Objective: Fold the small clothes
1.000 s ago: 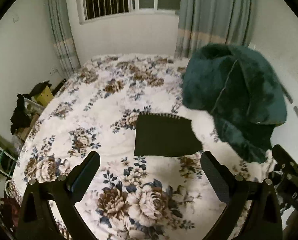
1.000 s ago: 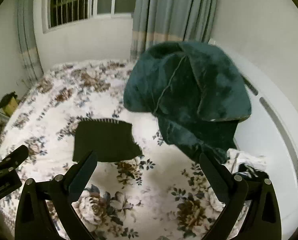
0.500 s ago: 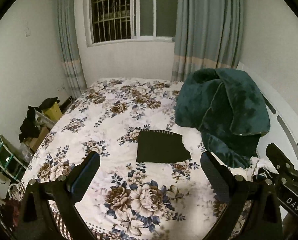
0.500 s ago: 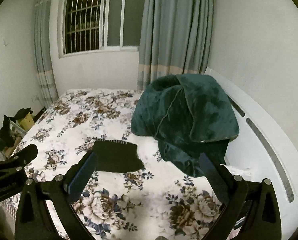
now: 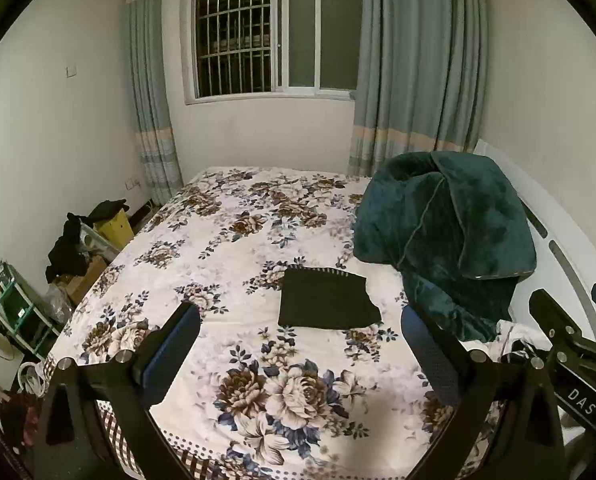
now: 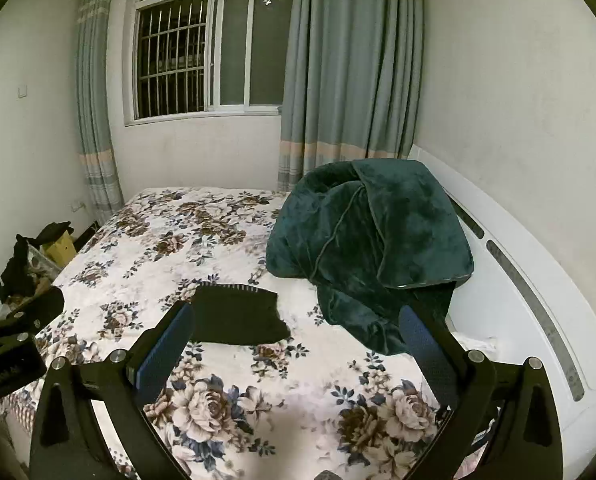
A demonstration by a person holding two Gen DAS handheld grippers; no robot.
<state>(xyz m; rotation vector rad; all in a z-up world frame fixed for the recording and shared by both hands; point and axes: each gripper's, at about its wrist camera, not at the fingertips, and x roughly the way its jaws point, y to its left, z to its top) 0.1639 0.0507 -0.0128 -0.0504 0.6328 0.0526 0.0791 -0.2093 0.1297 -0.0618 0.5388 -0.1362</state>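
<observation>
Both tongs, left gripper [image 5: 299, 334] and right gripper [image 6: 296, 334], gape wide and empty above the bed [image 5: 234, 240]. The dark cloth [image 5: 327, 299] lies flat and squared mid-bed, beside the green blanket [image 5: 449, 236]. It looks folded; lift clear without snagging it.

One bed [image 5: 234, 248]; one folded black garment [image 5: 326, 299]; one green blanket [image 5: 449, 232]; two curtains [image 5: 417, 60]; one window [image 5: 274, 28].
</observation>
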